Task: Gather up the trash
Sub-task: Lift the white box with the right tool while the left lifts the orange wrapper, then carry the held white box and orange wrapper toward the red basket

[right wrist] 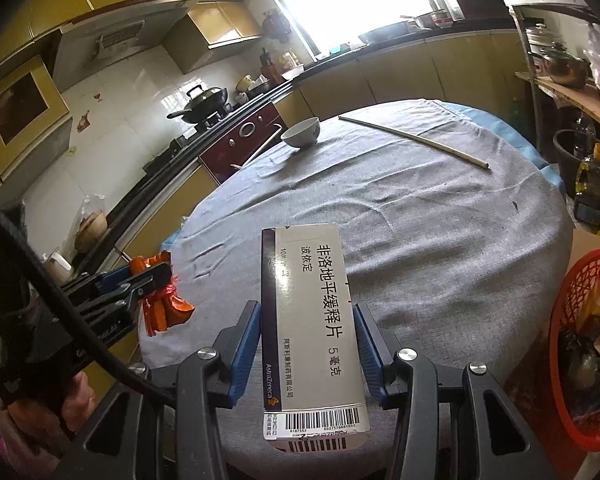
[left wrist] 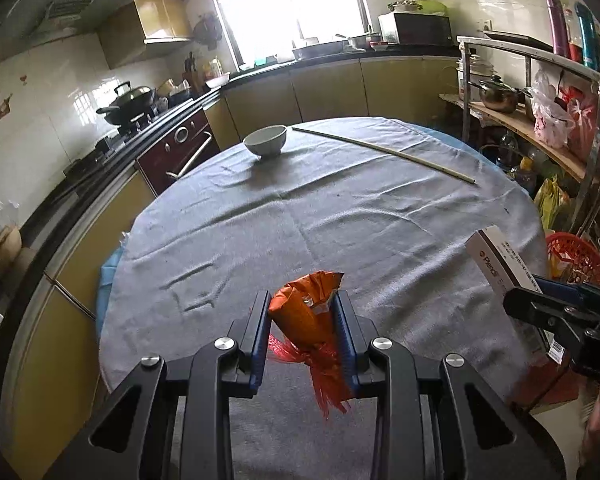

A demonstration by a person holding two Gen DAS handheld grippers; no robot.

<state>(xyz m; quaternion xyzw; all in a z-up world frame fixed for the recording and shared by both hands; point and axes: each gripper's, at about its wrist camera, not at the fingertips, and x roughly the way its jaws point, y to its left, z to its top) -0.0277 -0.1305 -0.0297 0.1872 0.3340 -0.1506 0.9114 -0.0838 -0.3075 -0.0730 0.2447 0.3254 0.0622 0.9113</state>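
Fingers (right wrist: 246, 344) of the right gripper (right wrist: 308, 344) clamp an AstraZeneca tablet box (right wrist: 310, 320); the left gripper (left wrist: 302, 332), angled down over the table (left wrist: 380, 220), pinches an orange wrapper (left wrist: 306, 308).

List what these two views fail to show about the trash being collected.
- Red basket: right wrist view, cut off by the frame edge; contents a dark jumble.
- Orange wrapper: left wrist view, print too crumpled to read.
- Medicine box: underside hidden, facing away.
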